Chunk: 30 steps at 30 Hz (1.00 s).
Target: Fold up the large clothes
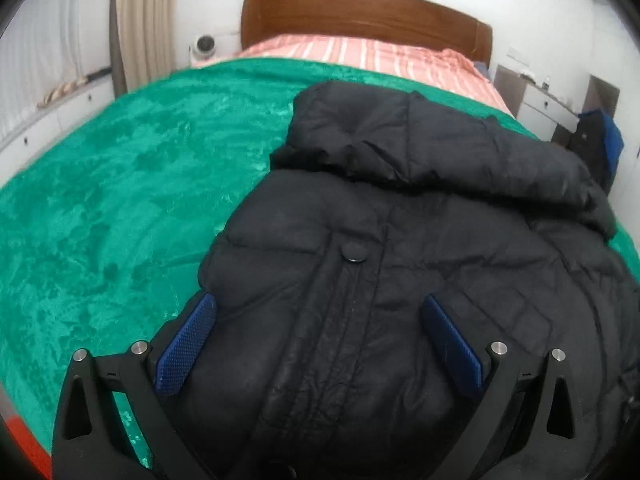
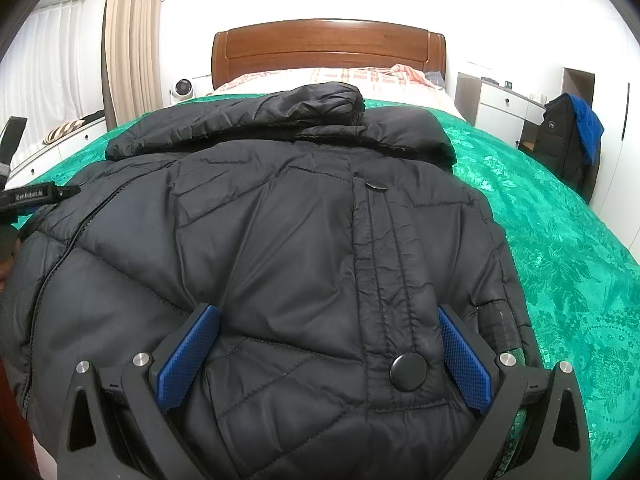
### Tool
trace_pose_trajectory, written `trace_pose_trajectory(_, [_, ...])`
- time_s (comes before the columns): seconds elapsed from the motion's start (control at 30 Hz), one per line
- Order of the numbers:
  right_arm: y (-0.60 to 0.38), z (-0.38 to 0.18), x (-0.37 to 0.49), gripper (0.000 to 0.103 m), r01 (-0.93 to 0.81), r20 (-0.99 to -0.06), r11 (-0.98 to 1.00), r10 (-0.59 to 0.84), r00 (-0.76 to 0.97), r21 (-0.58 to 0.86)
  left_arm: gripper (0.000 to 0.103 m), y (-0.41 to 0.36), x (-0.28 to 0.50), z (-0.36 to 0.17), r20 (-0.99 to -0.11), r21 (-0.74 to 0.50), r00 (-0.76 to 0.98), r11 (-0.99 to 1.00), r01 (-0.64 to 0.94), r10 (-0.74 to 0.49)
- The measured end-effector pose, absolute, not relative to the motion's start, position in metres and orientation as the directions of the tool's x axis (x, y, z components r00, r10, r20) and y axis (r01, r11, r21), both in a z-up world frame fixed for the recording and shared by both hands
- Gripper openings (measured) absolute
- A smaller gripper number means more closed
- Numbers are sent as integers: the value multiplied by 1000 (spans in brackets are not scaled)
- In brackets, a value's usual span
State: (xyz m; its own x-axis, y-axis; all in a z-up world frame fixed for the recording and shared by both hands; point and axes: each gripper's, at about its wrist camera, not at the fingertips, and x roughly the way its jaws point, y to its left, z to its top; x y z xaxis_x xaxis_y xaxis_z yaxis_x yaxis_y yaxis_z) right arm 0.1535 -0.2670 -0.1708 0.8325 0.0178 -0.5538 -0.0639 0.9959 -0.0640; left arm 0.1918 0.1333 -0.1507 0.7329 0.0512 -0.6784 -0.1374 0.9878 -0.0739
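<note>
Left wrist view: left tongs (image 1: 320,320) spread wide, gripping nothing, low over black puffer jacket (image 1: 400,260). Right tongs (image 2: 330,328) likewise wide apart, empty, straddling jacket's snap placket (image 2: 374,264). Jacket lies front-up on green blanket (image 1: 100,200) covering bed, hood (image 2: 320,104) toward wooden headboard (image 2: 328,48).

Ahead of the claw, a green blanket (image 2: 560,240) spreads across the bed, with striped pink sheets (image 1: 360,54) and a wooden headboard (image 2: 328,46) beyond. Far left stands a beige curtain (image 2: 132,36) with a small white fan (image 2: 183,89) beside it; far right, a white cabinet (image 2: 504,108) and a dark bag (image 2: 568,144).
</note>
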Motion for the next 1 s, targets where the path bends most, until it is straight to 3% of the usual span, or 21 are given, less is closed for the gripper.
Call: trace_pose_trajectory(1.0, [-267, -171, 152, 103, -62, -552, 996, 15, 834, -66, 103, 128, 192, -152, -677, -59, 734, 989, -136, 60])
